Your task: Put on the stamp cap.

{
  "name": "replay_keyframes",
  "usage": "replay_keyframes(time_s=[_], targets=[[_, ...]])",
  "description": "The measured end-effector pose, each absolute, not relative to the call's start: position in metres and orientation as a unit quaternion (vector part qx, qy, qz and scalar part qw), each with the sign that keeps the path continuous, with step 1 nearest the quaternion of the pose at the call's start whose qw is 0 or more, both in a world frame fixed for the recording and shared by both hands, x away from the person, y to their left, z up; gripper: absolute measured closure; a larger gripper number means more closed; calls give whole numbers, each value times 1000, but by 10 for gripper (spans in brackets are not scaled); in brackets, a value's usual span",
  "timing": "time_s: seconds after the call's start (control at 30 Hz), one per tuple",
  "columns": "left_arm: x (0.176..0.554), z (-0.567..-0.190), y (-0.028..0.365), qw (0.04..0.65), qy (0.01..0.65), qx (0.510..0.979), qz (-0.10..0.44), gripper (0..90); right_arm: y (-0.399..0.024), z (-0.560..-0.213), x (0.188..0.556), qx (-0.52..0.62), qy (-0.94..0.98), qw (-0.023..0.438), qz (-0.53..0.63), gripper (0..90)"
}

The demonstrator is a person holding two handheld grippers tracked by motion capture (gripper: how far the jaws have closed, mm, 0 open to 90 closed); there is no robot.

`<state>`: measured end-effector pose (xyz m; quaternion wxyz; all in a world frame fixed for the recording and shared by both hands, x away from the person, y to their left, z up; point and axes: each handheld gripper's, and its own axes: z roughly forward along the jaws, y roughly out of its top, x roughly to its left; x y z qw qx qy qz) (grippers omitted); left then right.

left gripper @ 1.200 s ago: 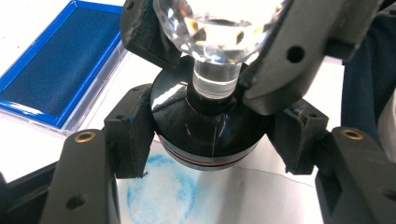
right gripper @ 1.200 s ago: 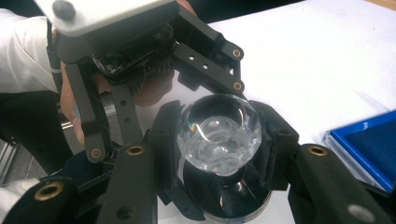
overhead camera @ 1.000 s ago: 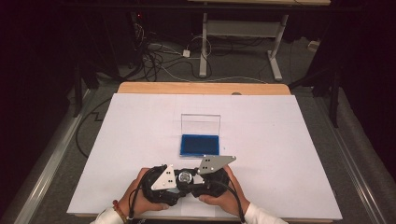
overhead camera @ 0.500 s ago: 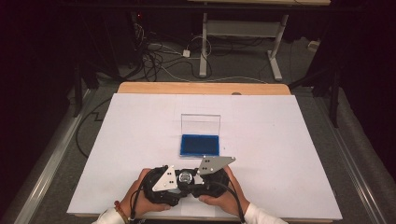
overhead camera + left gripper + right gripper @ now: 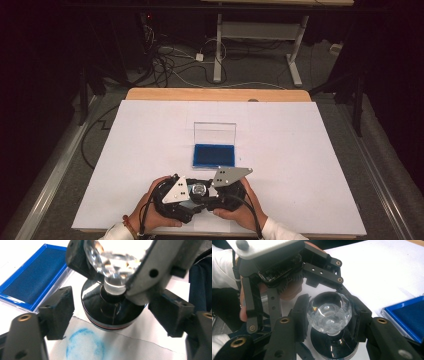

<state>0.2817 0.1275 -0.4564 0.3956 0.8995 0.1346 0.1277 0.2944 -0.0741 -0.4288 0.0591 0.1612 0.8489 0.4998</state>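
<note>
A stamp with a faceted crystal knob [image 5: 328, 315] and a round black base [image 5: 112, 312] hangs just above white paper at the table's near edge. My right gripper [image 5: 329, 317] is shut on the knob, one jaw on each side. My left gripper [image 5: 115, 312] has just been opening. Its jaws now stand apart on either side of the black base, with gaps showing. In the high view both grippers meet around the stamp [image 5: 198, 189] between the person's hands. A faint blue ring print [image 5: 85, 345] marks the paper below the base.
A blue ink pad [image 5: 214, 155] lies just beyond the hands, its clear lid [image 5: 215, 133] standing upright behind it. The white board [image 5: 310, 150] covers the table, with a wooden edge [image 5: 215, 94] at the far side. Cables and desk legs lie on the floor beyond.
Both hands and the stamp keep their place in the high view; no shift can be made out there.
</note>
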Motion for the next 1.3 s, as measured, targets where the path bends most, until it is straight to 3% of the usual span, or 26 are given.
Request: replay_keyframes(time_s=[0.7,1.3], targets=[[282,-455,156,381,151,896,172,165,-91,-412,297,169,839,82,510,573],[286,-458,221,389,226,869,208,164,-112,-402,307,194,833,99,509,573]])
